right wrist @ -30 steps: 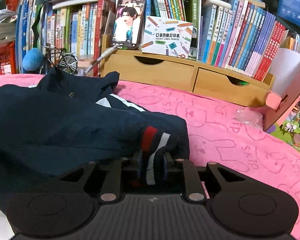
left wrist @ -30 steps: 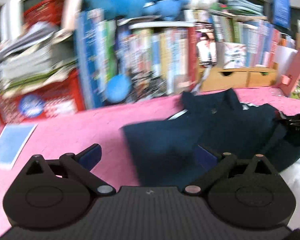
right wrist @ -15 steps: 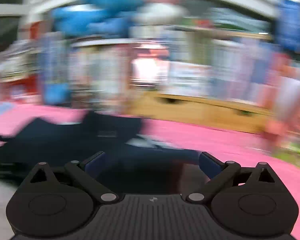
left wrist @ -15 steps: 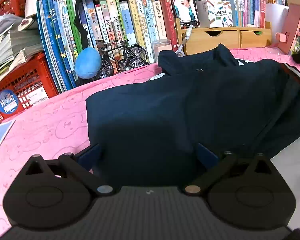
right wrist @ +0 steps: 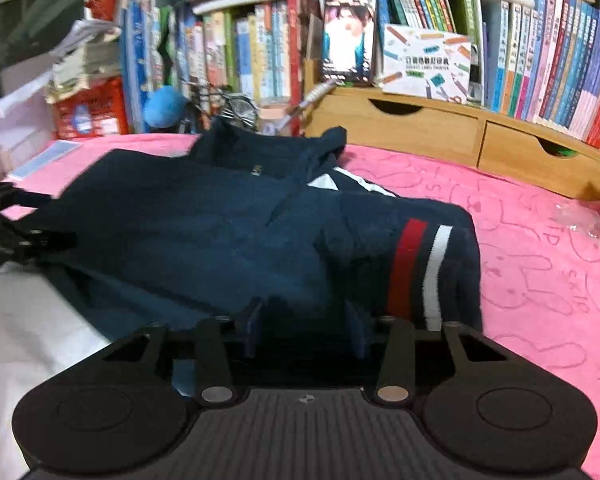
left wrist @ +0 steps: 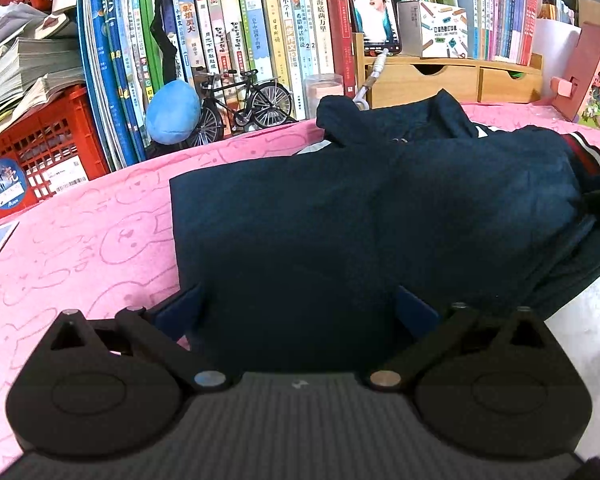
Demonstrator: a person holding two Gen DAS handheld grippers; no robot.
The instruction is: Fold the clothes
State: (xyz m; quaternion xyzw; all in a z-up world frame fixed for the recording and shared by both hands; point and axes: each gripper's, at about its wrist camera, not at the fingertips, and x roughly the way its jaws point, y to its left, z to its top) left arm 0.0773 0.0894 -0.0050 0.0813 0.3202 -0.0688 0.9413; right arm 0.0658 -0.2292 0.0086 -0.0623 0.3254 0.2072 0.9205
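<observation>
Released a moment ago, the striped cuff lies on the navy jacket, mid-worktop. Right claw is unclenched but closing; left claw gapes wide. Snagging loose layers could undo the fold.

navy jacket folded flat on pink cloth, collar toward books, red-white striped cuff on top.
</observation>
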